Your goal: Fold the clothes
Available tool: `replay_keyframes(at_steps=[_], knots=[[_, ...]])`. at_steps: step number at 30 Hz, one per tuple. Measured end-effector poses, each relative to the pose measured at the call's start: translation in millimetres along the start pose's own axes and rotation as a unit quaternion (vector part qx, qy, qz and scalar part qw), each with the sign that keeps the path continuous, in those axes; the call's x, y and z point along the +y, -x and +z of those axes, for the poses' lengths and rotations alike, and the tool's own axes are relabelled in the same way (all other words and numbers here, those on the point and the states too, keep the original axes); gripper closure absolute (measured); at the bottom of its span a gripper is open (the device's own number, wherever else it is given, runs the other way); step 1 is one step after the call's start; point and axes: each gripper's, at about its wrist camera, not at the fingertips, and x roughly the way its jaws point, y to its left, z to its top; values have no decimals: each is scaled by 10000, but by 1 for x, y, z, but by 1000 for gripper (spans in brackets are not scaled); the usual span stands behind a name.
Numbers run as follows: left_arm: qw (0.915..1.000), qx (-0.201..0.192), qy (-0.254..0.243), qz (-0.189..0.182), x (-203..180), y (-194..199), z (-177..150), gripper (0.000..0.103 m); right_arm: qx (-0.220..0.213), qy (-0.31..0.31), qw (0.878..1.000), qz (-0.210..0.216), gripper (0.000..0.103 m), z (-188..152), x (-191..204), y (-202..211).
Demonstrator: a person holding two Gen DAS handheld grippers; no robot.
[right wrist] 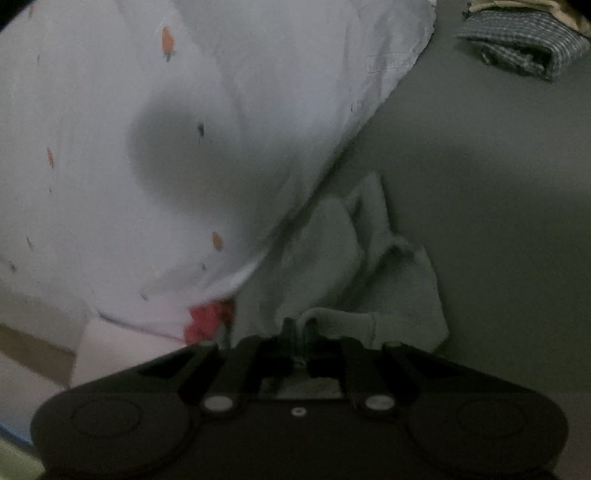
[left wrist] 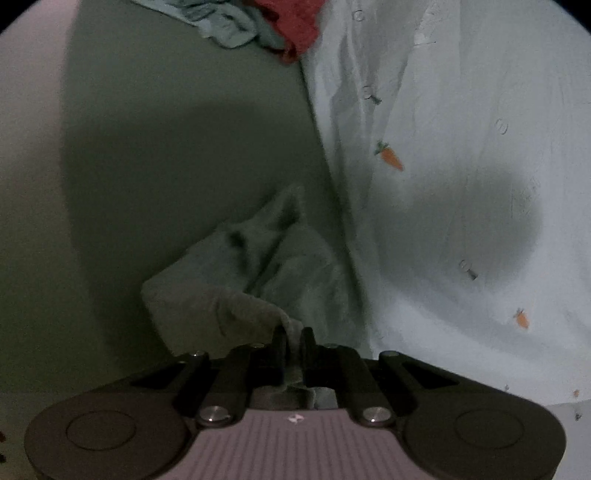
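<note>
A white shirt with small orange carrots lies spread on the grey-green surface; it also shows in the right wrist view. My left gripper is shut on a bunched part of the shirt, a sleeve by the look of it, at the shirt's left side. My right gripper is shut on a like bunched part at the shirt's other side. Both held parts hang crumpled just ahead of the fingers.
A teal garment and a red garment lie heaped at the far end in the left wrist view. The red garment also shows by my right gripper. A folded checked cloth lies at the upper right.
</note>
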Motion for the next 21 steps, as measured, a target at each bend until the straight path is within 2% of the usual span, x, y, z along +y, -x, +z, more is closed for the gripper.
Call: replay_keyframes(at_steps=[2, 6, 8, 10, 11, 12, 13, 14, 15, 17, 19, 21], knots=[[9999, -51, 66, -115, -18, -15, 17, 96, -100, -28, 9999, -14, 98, 23, 7, -15], [9991, -140, -285, -278, -66, -61, 64, 95, -388, 137, 9991, -24, 98, 69, 30, -60], [9982, -190, -572, -75, -87, -92, 92, 87, -489, 243, 9982, -254, 97, 93, 41, -97], [9951, -399, -851, 314, -101, -117, 115, 69, -515, 270, 9964, -619, 87, 115, 51, -131], [9918, -504, -1112, 373, -103, -121, 120, 63, -589, 408, 9945, -761, 83, 119, 58, -141], [9871, -596, -1413, 454, -102, -122, 122, 49, -677, 652, 9922, -817, 71, 120, 66, -147], [9814, -687, -1712, 535, -101, -124, 123, 36, -730, 934, 9887, -919, 50, 117, 73, -150], [9746, -777, -2010, 616, -99, -125, 125, 32, -691, 1204, 9847, -1058, 46, 109, 75, -154], [9686, -745, -2254, 742, -94, -129, 125, 29, -651, 1472, 9797, -1195, 47, 102, 77, -157], [9586, -402, -2612, 1061, -75, -141, 120, 29, -390, 1868, 9697, -1528, 46, 85, 73, -166], [9479, 97, -2898, 1322, -52, -155, 112, 29, -7, 2079, 9600, -1875, 38, 69, 60, -178], [9395, 413, -3067, 1466, -37, -167, 106, 29, 258, 2147, 9521, -2161, 30, 57, 46, -188]])
